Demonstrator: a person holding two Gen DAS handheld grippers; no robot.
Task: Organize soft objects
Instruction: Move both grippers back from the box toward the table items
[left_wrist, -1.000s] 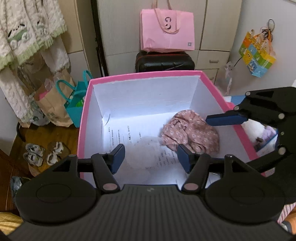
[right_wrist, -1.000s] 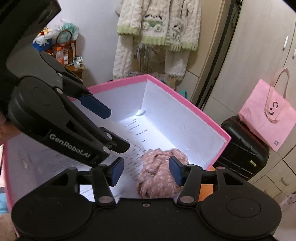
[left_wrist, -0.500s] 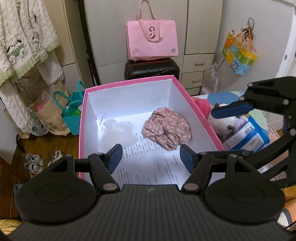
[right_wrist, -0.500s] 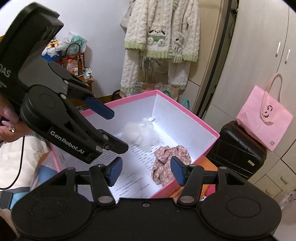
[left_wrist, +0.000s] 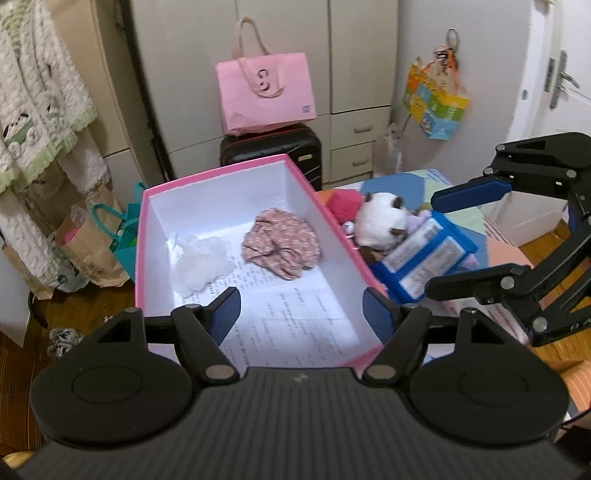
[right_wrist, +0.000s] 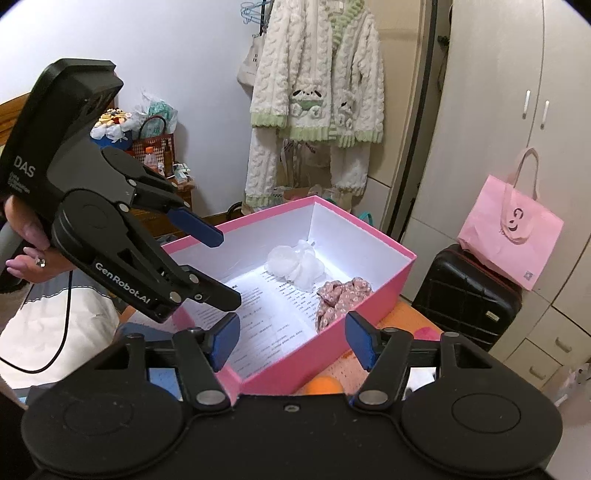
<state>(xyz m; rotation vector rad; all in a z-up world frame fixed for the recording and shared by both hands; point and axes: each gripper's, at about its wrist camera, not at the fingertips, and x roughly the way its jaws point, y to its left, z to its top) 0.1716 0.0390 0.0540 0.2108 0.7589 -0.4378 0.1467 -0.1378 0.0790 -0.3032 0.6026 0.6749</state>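
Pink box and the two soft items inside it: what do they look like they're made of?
Pink box: likely cardboard, matte, with thin stiff walls, a white interior and printed paper on the floor. Floral piece: thin woven fabric, probably cotton, pink with a small print, crumpled into gathers. White piece: sheer, gauzy fabric or mesh, semi-translucent and bunched; which one is unclear.

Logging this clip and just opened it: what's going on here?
A person is sorting soft things into a pink box. A floral cloth and a white puff lie inside. The left gripper and right gripper are both open and empty above it. A plush and red ball wait beside the box.
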